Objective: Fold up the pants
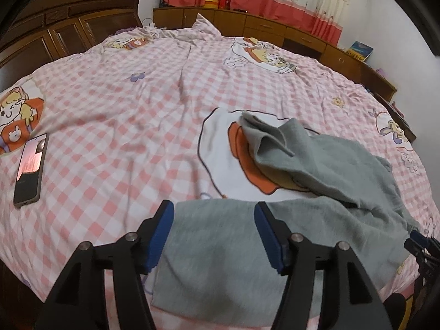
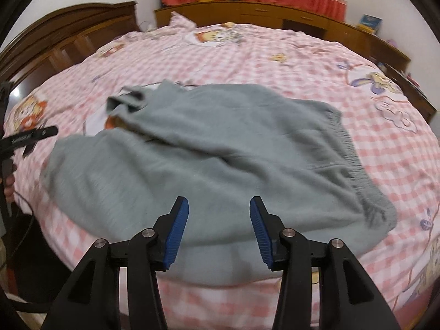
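Grey pants (image 2: 209, 162) lie crumpled on a pink checked bedspread (image 2: 247, 60), near the bed's front edge. The elastic waistband (image 2: 349, 159) is on the right; one leg is thrown back toward the far left, its cuff (image 2: 126, 101) curled. In the left wrist view the pants (image 1: 316, 165) spread from centre to right. My left gripper (image 1: 214, 236) is open, its blue pads either side of the near leg end, empty. My right gripper (image 2: 219, 231) is open over the pants' near edge, empty. The left gripper also shows at the left edge of the right wrist view (image 2: 30, 137).
A phone (image 1: 30, 165) lies on the bedspread (image 1: 123, 115) at the left. A dark wooden headboard (image 1: 68, 27) stands at the far left, low wooden cabinets (image 1: 275, 27) and curtains behind the bed. A cable hangs at the bed's left front edge.
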